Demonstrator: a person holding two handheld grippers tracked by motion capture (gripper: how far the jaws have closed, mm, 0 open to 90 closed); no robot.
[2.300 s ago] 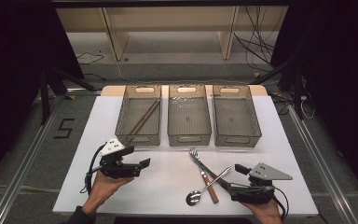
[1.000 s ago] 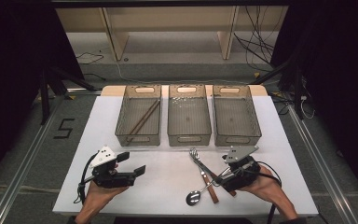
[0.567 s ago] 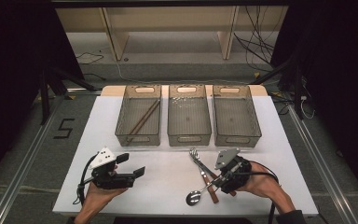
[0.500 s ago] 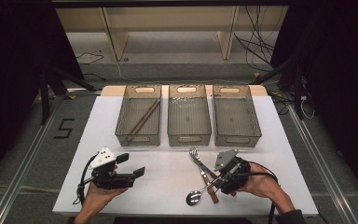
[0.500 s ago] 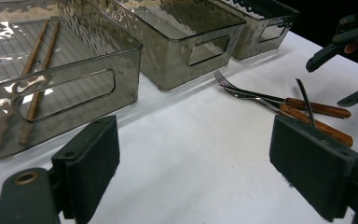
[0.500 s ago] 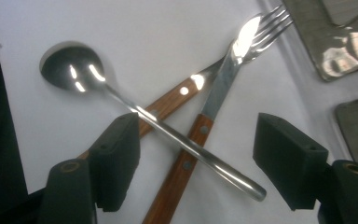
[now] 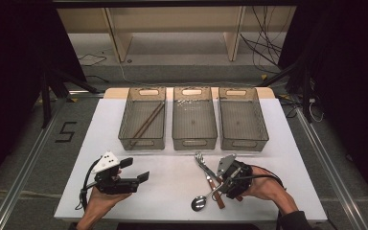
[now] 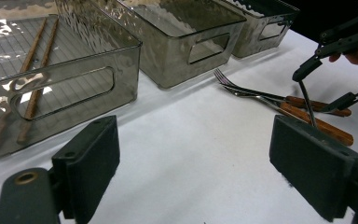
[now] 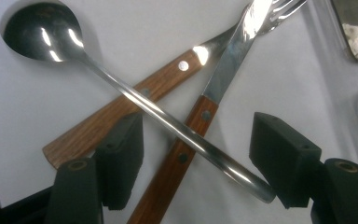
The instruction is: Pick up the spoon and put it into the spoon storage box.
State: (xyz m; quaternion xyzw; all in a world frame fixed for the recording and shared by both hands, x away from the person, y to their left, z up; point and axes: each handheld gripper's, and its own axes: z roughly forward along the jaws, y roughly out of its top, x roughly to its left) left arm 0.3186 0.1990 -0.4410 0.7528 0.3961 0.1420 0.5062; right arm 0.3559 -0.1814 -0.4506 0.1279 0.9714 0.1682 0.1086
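Note:
A steel spoon (image 7: 200, 202) (image 9: 37, 32) lies with its handle across two wooden-handled forks (image 7: 205, 166) (image 9: 200, 116) (image 8: 261, 95) near the table's front. My right gripper (image 7: 219, 186) (image 9: 196, 135) is low over that crossing. Its jaws have just been closing, and the spoon's handle and one wooden handle lie between the pads (image 9: 119, 158), which stand apart and do not press on them. My left gripper (image 7: 135, 169) (image 8: 193, 140) is held open above bare table at the front left, with nothing between its pads (image 8: 314, 172).
Three clear bins stand in a row at the back: the left bin (image 7: 142, 143) (image 8: 74, 88) holds a pair of wooden chopsticks (image 7: 146, 123) (image 8: 37, 60), beside the middle bin (image 7: 194, 141) and right bin (image 7: 243, 141). White table (image 7: 172, 182) lies between my hands.
My right gripper has come in from the front right to the cutlery and sunk over the spoon's handle, its jaws narrowing. The left gripper has shifted slightly toward the front edge.

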